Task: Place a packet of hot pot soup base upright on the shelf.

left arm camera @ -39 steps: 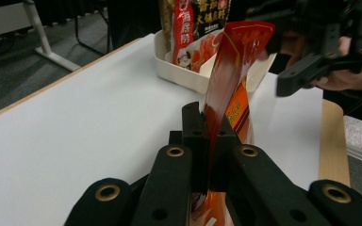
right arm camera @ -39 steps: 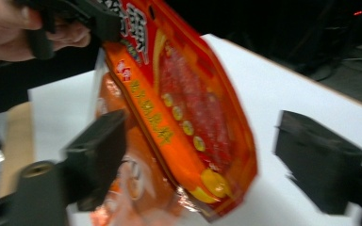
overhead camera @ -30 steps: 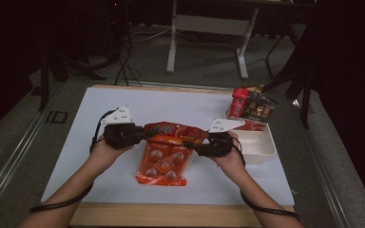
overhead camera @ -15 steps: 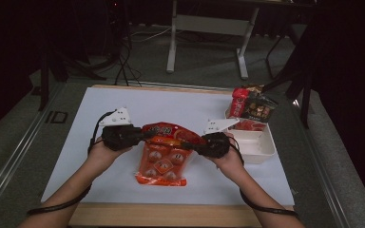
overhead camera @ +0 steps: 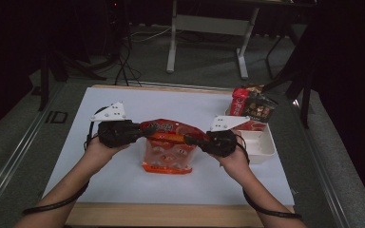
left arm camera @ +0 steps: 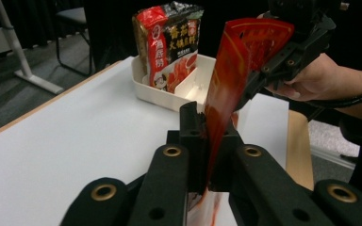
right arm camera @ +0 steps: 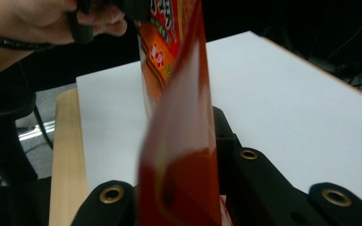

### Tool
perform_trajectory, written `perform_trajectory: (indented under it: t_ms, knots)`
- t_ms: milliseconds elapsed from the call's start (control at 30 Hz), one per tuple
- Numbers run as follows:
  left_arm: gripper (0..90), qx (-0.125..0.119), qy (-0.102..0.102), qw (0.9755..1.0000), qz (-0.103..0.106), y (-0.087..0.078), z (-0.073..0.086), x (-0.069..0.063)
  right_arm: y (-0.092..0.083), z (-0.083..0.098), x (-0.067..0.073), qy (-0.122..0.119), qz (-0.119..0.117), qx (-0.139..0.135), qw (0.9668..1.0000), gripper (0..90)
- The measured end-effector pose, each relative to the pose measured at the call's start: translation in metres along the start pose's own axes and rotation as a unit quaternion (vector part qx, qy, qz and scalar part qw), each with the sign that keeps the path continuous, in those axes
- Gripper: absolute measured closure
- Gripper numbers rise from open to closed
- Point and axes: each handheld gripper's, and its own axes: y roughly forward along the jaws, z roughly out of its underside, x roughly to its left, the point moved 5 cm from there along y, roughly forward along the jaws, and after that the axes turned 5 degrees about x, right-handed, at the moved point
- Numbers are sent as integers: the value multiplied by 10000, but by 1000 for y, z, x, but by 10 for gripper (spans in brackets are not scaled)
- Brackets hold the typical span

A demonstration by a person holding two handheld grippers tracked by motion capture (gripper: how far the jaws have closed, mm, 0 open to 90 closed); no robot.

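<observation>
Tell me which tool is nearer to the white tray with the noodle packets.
Right. The right tool grips the red bag at its right top corner, just beside the white tray. The left tool grips the bag's left corner, with the whole bag between it and the tray.

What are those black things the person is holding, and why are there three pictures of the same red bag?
Those are grippers: hand-held tools with two black jaws that pinch things. The left gripper and right gripper each pinch one top corner of the red snack bag, holding it up over the white table. One picture comes from a camera up high. The other two come from small cameras riding on each gripper, so the bag looks huge between the jaws. At the table's far right corner sits a white tray with other snack packets standing in it.
</observation>
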Motion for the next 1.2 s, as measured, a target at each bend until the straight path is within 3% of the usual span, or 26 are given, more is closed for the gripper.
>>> perform_trajectory:
  t_ms: [100,267,367,400,467,533,600,767,833,900,1100,1200]
  knots:
    - [845,-73,-62,9999,46,1,0,3,-3,-4,0,-64,68,13,10000,900]
    - [719,-226,-73,9997,60,4,0,6,-11,-16,4,-269,152,42,9995,900]
    - [567,-351,-135,9992,116,5,0,6,-12,-19,7,-429,249,132,9987,900]
    - [489,-356,-137,9993,14,6,0,6,-13,-19,7,-440,259,157,9986,900]
    - [363,-321,-169,9993,-51,7,3,7,-14,-20,8,-490,320,154,9982,900]
    - [252,-298,-312,9991,24,9,8,9,-18,-23,7,-466,308,111,9984,900]
    - [147,-231,-357,9991,-70,10,14,10,-21,-25,5,-439,326,72,9985,900]
    - [70,-90,-461,9989,33,13,28,10,-29,-31,3,-391,341,12,9987,900]
    - [68,-143,-493,9987,61,13,32,10,-31,-34,2,-362,335,-11,9988,900]
    - [29,-86,-485,9988,-36,14,36,10,-34,-37,1,-363,362,-29,9987,900]
    - [25,-308,-648,9974,-44,11,53,8,-45,-45,-1,-364,441,-128,9983,900]
    - [25,-271,-674,9973,-117,9,64,8,-52,-49,-2,-377,482,-172,9980,900]
